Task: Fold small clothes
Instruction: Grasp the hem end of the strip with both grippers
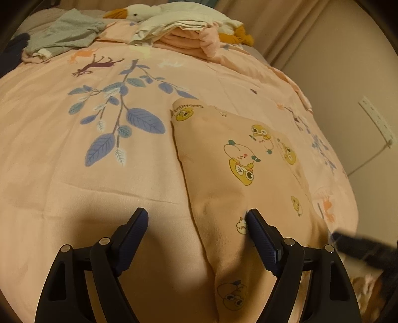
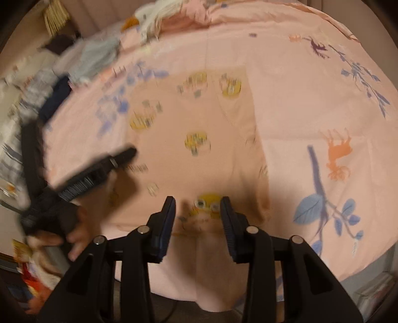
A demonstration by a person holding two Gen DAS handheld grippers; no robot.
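The peach cartoon-print garment point(image 1: 238, 179) is lying folded lengthwise on the bedspread point(image 1: 74, 174), further folds apparently remaining, while the left gripper point(image 1: 197, 218) and right gripper point(image 2: 197, 211) are hovering above it, jaws apart and holding nothing.

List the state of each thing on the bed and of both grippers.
Left gripper: open, holding nothing.
Right gripper: open, holding nothing.
Duck-print garment: folded, flat on the bedspread.
Grey garment: crumpled, unfolded.
Clothes pile: stacked, folded.
Plush goose: lying behind the pile.
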